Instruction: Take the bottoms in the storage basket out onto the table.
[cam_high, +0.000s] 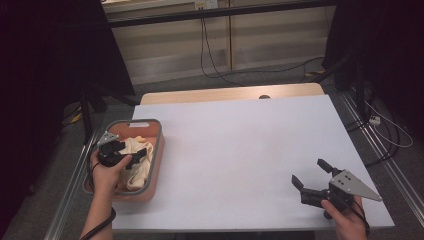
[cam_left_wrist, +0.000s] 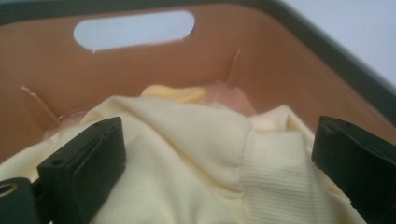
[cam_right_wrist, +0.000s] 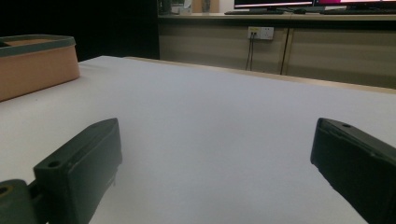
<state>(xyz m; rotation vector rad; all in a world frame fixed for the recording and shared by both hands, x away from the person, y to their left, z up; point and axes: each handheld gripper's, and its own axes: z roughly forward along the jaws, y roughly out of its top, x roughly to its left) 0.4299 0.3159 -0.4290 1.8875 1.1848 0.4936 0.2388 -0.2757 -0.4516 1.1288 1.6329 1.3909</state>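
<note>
Spreading across most of the high view, the white table (cam_high: 240, 150) carries a brown bin (cam_high: 156, 155) with a grey rim, and that bin serves as the landmark for everything else. Inside the bin lies a pale yellow garment (cam_high: 136, 165), bunched up and filling much of it; the left gripper view shows a ribbed cuff or hem on the cloth (cam_left_wrist: 196, 154) and the bin's handle slot beyond it.

The left gripper (cam_high: 137, 156) is lowered into the bin, its jaws spread wide over the garment with cloth between them but not yet pinched. The right gripper (cam_high: 312, 176) sits well apart from the bin, toward the table's near right corner, its jaws also spread and holding nothing, pointed back toward the bin across bare table.

The step in hand looks like the reach for the garment, ahead of lifting it out of the bin. The next move likely calls for pressing the left jaws a little deeper into the fold, then shutting them on a thick bunch of cloth, perhaps at the ribbed edge, so that the garment does not slip when raised clear of the bin's rim.
</note>
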